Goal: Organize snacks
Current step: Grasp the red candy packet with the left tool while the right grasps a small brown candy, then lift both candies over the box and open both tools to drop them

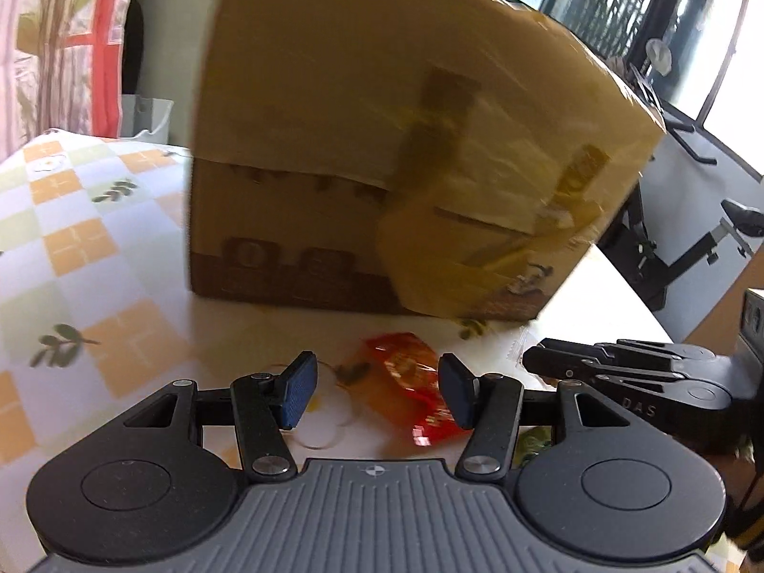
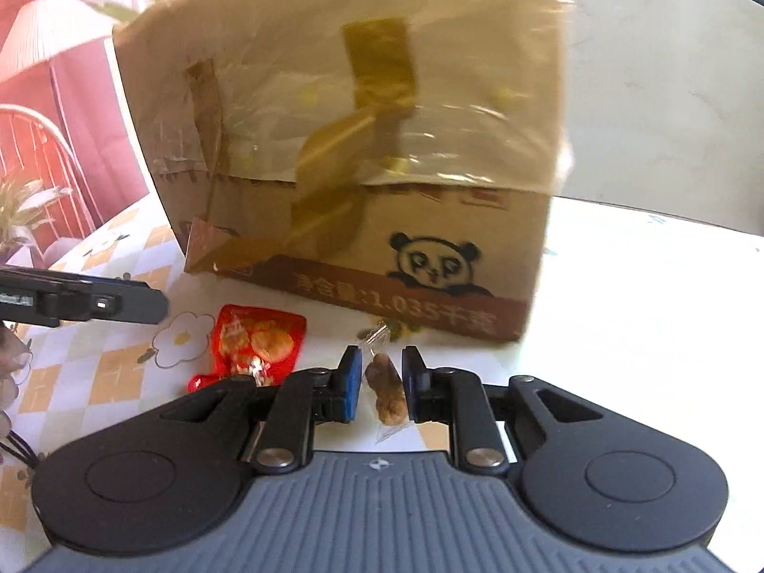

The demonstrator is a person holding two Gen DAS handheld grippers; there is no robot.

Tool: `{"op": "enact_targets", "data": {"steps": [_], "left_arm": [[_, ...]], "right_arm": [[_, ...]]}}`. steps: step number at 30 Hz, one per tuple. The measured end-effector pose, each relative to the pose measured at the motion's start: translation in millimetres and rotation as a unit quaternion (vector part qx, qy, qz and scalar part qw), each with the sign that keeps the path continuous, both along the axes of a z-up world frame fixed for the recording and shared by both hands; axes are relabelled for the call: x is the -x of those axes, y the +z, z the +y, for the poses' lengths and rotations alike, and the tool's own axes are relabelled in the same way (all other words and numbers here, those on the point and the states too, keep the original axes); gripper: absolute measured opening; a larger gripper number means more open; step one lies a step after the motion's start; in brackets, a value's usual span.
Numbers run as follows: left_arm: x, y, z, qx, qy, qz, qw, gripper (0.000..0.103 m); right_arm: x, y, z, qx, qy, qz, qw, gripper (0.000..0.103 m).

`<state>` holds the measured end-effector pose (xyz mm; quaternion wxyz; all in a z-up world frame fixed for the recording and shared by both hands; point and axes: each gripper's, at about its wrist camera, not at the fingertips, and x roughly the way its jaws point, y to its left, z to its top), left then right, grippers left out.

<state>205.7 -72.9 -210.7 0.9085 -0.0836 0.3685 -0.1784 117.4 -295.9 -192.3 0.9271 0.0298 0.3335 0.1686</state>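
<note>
A red snack packet lies on the checked tablecloth in front of a cardboard box. My left gripper is open, its blue pads standing either side of the packet without pressing it. In the right wrist view the red packet lies left of my right gripper, which is shut on a brown snack in a clear wrapper. The left gripper reaches in from the left, short of the packet. The right gripper shows at the right of the left wrist view.
The tall box carries a panda print and loose yellow tape, and it blocks the view behind. An exercise bike stands beyond the table's right edge. A red curtain and a white chair stand at the left.
</note>
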Motion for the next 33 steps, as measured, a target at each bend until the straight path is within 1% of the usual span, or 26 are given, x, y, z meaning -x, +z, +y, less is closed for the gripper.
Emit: {"op": "enact_targets", "data": {"steps": [3,6,8,10,13,16,20,21,22,23,25,29,31,33], "left_arm": [[4,-1,-18,-0.006,-0.017,0.0,0.9998,0.059],[3,-6,-34,-0.026,-0.027,0.004,0.9993,0.059],[-2,-10,-42,-0.033,-0.016,0.012,0.9993,0.059],[-7,-12,-48,-0.041,-0.003,0.011,0.9991,0.059],[-14,-18,-63,-0.057,0.001,0.014,0.9983,0.059],[-17,-24,-71,-0.068,0.008,0.018,0.9975,0.059],[-17,-32,-91,-0.114,0.019,0.001,0.9934,0.059],[-17,-33,-96,-0.121,0.017,-0.002,0.9925,0.057],[-15,-34,-98,-0.124,0.017,-0.005,0.9921,0.042],[-13,-34,-98,-0.121,0.015,-0.009,0.9925,0.036],[-10,-33,-95,-0.104,0.015,-0.012,0.9944,0.029],[-1,-31,-94,-0.089,0.005,-0.022,0.9958,0.025],[4,-27,-94,-0.078,0.0,-0.026,0.9967,0.019],[12,-19,-92,-0.084,-0.009,-0.042,0.9955,0.019]], "right_arm": [[16,-1,-12,-0.03,-0.018,-0.008,0.999,0.02],[30,-4,-21,-0.049,-0.03,-0.015,0.998,0.02],[35,-9,-25,-0.059,-0.039,-0.017,0.997,0.02],[35,-11,-26,-0.07,-0.047,-0.022,0.996,0.02],[37,-10,-23,-0.068,-0.048,-0.034,0.996,0.02],[42,-10,-28,-0.08,-0.051,-0.044,0.994,0.02],[47,-10,-33,-0.099,-0.061,-0.055,0.992,0.02],[47,-10,-33,-0.101,-0.062,-0.058,0.991,0.02],[47,-10,-33,-0.103,-0.062,-0.06,0.991,0.02],[47,-11,-33,-0.105,-0.062,-0.062,0.991,0.02],[48,-11,-34,-0.109,-0.061,-0.066,0.99,0.02],[50,-10,-37,-0.12,-0.062,-0.075,0.988,0.02],[51,-11,-39,-0.125,-0.066,-0.077,0.987,0.02],[52,-11,-40,-0.128,-0.066,-0.079,0.986,0.02]]}}
